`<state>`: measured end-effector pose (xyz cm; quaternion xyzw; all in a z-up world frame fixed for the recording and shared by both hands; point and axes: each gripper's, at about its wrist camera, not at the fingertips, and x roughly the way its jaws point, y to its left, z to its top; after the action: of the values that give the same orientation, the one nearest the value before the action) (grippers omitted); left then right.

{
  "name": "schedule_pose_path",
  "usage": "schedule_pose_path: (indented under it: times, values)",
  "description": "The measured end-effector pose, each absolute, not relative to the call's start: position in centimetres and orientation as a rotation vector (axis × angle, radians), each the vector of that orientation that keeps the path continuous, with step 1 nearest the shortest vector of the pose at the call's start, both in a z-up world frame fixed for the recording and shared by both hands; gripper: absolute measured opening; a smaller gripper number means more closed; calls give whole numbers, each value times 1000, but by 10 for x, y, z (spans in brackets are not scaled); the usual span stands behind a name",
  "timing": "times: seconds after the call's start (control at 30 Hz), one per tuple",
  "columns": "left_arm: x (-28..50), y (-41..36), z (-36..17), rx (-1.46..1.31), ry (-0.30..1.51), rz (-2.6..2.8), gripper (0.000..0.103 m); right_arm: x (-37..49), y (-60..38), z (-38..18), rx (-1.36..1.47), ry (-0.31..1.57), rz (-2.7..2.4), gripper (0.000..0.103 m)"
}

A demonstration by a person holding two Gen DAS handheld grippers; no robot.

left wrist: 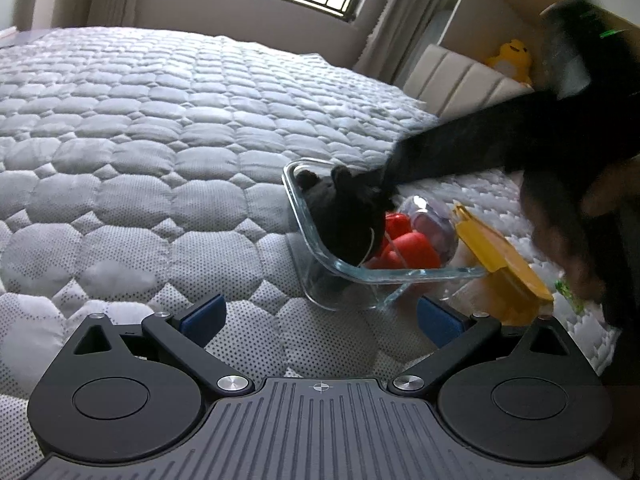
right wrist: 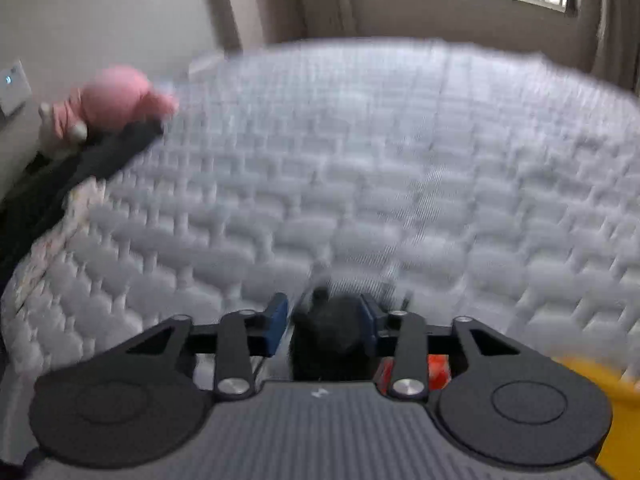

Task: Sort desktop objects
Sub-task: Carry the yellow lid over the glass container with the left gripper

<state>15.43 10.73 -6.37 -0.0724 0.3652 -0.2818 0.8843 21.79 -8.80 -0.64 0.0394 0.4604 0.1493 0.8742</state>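
My right gripper (right wrist: 325,326) pinches the fuzzy black plush toy (left wrist: 344,216) inside the clear glass box (left wrist: 400,276), centre right. My left gripper (left wrist: 320,320) is spread wide, holding nothing.

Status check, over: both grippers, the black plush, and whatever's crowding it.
Left gripper open, empty. Right gripper around black plush toy over glass container; grip unclear. Red items and yellow lid close by.
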Motion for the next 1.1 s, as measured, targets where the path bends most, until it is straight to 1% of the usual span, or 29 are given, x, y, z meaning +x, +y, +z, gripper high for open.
schedule_pose_path:
  times: [0.03,0.07,0.23,0.33,0.37,0.43,0.47,0.5,0.6,0.67,0.77,0.87,1.03,1.1]
  values:
    - [154,108,-63,-150,757,-588,103,219,-89,-15,109,988,299,34]
    - [153,108,-63,-152,755,-589,103,217,-88,-19,99,975,289,34]
    - [154,103,-63,-135,762,-577,103,222,-92,-25,128,1007,273,33]
    - [152,93,-62,-99,765,-584,103,219,-101,-18,124,958,289,34]
    - [150,89,-61,-84,762,-595,103,212,-108,-11,140,925,294,36]
    - [145,78,-58,-56,753,-629,103,190,-131,8,198,844,301,51]
    - [143,72,-57,-47,750,-654,103,176,-148,18,248,803,301,65]
    - [141,63,-55,-38,755,-686,103,161,-168,23,302,774,290,69]
    - [138,29,-52,-26,803,-790,103,117,-235,27,470,713,228,69]
    - [132,-4,-49,-7,847,-853,103,87,-281,20,599,676,160,69]
    - [118,-59,-44,53,913,-900,103,44,-348,-11,876,637,80,74]
    - [101,-112,-37,158,942,-904,103,19,-384,-48,1063,649,76,75]
    - [70,-158,-26,330,916,-903,103,10,-403,-85,1032,679,-49,75]
    - [64,-163,-23,368,915,-886,103,14,-409,-95,1028,679,-72,74]
